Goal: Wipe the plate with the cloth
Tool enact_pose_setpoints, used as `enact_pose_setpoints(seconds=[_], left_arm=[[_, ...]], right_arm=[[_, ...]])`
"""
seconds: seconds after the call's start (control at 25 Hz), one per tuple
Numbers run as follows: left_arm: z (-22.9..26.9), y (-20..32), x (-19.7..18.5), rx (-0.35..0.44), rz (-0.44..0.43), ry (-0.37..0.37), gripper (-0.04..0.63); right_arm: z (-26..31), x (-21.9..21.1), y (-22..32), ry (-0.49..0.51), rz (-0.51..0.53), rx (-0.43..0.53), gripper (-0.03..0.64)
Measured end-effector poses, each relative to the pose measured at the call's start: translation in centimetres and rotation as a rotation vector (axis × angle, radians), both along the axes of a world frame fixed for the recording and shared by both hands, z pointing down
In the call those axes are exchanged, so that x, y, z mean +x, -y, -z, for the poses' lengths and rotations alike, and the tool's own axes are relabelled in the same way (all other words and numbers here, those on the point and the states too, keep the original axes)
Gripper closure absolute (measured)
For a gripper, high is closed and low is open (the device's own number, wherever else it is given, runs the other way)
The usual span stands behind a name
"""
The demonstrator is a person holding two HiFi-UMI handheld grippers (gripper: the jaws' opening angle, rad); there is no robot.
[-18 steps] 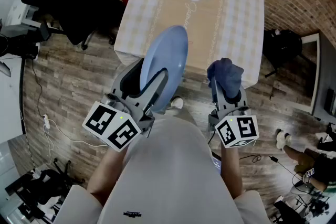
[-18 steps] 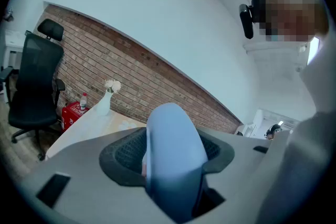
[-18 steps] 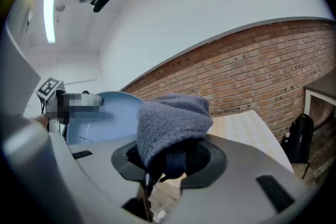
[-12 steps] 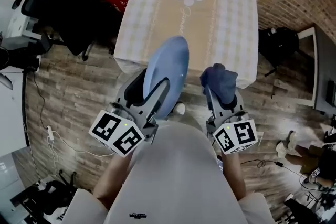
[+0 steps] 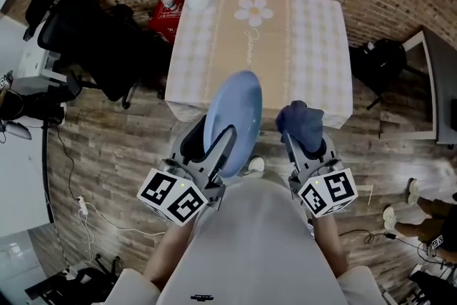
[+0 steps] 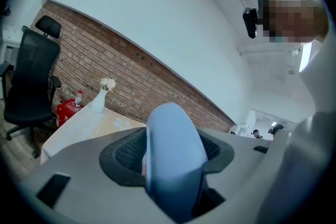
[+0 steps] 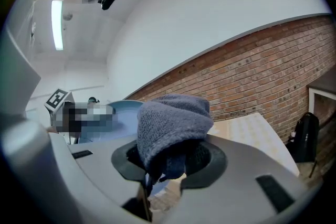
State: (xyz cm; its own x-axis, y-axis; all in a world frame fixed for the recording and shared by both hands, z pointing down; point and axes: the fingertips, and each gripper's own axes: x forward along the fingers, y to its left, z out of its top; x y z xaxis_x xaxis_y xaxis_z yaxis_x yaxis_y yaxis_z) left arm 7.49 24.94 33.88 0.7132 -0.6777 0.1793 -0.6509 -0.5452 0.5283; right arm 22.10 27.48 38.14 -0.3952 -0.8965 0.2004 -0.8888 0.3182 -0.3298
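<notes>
Pale-blue round plate [image 5: 235, 111], edge-up, clamped by left gripper [image 5: 214, 145]; at three o'clock, rim clear, right gripper [image 5: 308, 148] pinches bunched dark-blue cloth [image 5: 303, 122].

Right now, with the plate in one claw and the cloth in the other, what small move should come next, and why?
Probably swing the right claw leftward until the cloth meets the plate. The left claw grips the blue plate on edge, the right claw is shut on the bunched cloth, and the head view shows a gap between plate and cloth, so nothing is being wiped yet.
</notes>
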Motion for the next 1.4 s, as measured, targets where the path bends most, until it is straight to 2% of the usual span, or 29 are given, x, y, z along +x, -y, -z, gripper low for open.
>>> enact_pose_setpoints(seconds=[0.24,0.68,1.0,1.2,1.4], left_arm=[[-0.1,3.6,-0.5,-0.021,0.001,-0.007,0.342],[-0.8,16.4,-0.9,-0.022,-0.085,-0.059,0.342],[0.8,26.1,-3.6,-0.005,-0.162,-0.101,0.342],[0.2,29.7,-4.9,-0.02,-0.198,-0.128,0.342],[0.0,31.2,-5.4,-0.056,-0.212,-0.157,0.342]], right_arm=[[-0.2,-0.2,3.4,0.009,-0.01,-0.018,0.471],[-0.3,-0.7,14.2,-0.046,-0.094,-0.035,0.471],[1.4,-3.7,23.0,-0.079,-0.166,-0.017,0.471],[1.6,-5.8,26.8,-0.089,-0.185,-0.008,0.471],[2.4,-7.5,28.2,-0.07,-0.191,-0.012,0.471]])
